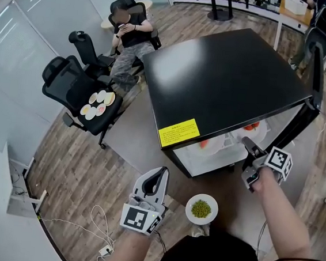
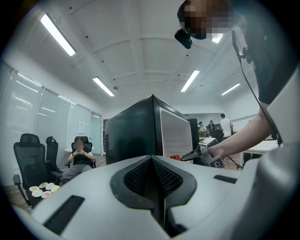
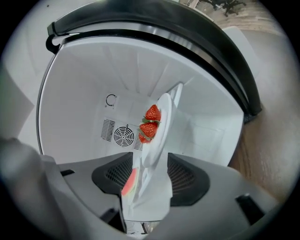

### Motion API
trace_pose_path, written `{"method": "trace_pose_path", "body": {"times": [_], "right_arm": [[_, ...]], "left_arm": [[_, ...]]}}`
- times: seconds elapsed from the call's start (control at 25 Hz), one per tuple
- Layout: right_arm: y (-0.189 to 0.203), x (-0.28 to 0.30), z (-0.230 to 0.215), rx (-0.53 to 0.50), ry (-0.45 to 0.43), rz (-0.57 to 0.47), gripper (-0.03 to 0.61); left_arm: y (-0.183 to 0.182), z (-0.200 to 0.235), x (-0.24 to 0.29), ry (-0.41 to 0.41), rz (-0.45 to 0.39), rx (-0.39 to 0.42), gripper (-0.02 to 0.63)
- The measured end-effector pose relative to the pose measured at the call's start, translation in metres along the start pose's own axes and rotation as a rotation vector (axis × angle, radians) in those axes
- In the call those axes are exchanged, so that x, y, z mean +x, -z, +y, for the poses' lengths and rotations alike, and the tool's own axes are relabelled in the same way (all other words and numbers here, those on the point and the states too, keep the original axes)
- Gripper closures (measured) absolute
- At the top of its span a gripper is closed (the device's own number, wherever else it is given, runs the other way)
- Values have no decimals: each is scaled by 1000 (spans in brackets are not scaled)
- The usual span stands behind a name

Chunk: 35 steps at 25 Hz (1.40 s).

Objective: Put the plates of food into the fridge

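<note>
1. The right gripper (image 3: 149, 164) is being held at the mouth of the open fridge (image 1: 226, 76). Its jaws are being kept well apart, so nothing is being squeezed.
2. The plate of strawberries (image 3: 161, 126) is being shown edge-on between those jaws. Its near rim is lying in the gap and its length is running straight away from the claw toward the fan grille (image 3: 123, 136) on the back wall. The plate is being judged as already set inside the fridge.
3. The coming withdrawal is being judged to depend on that line. The claw is best being drawn straight back along the plate's axis, so that the rim is not being caught by either pad.
4. The left gripper (image 1: 157, 178) is being held level, low in front of the person. Its jaws are being kept closed together on nothing.
5. The plate of peas (image 1: 201, 209) is being left on the floor between the two grippers, just to the right of the left one. The left hand is being judged the nearer.
6. More plates (image 1: 97, 104) are being left on a chair (image 1: 69, 85), well apart from both claws.
</note>
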State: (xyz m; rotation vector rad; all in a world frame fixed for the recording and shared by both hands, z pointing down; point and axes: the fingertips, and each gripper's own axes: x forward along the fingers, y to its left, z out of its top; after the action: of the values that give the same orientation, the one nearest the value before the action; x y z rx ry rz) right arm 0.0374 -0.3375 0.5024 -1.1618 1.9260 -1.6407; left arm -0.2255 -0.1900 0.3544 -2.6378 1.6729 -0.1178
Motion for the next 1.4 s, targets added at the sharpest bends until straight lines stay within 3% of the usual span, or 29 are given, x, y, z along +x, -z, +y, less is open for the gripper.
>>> {"method": "trace_pose_path", "body": {"times": [0.52,0.68,1.0,1.24,1.4], "right_arm": [[21,-41,1,-63,-22,-2,360],[39,-56,-2,-13,-52,2,360],[100,-81,-24,20,-44,73,361],[167,-105,-48,104,-23,130,362],[211,-118,-62,70,-8,192,362]], "left_arm": [[-9,-15,-24,8,-23,9,609],[-8,-19,-37,8,-21,11,609],[-7,-24,-59,1,-31,10,609],[-3,-21,-78,1,-35,-9,609],[11,-20,-90,5,-25,-27,609]]}}
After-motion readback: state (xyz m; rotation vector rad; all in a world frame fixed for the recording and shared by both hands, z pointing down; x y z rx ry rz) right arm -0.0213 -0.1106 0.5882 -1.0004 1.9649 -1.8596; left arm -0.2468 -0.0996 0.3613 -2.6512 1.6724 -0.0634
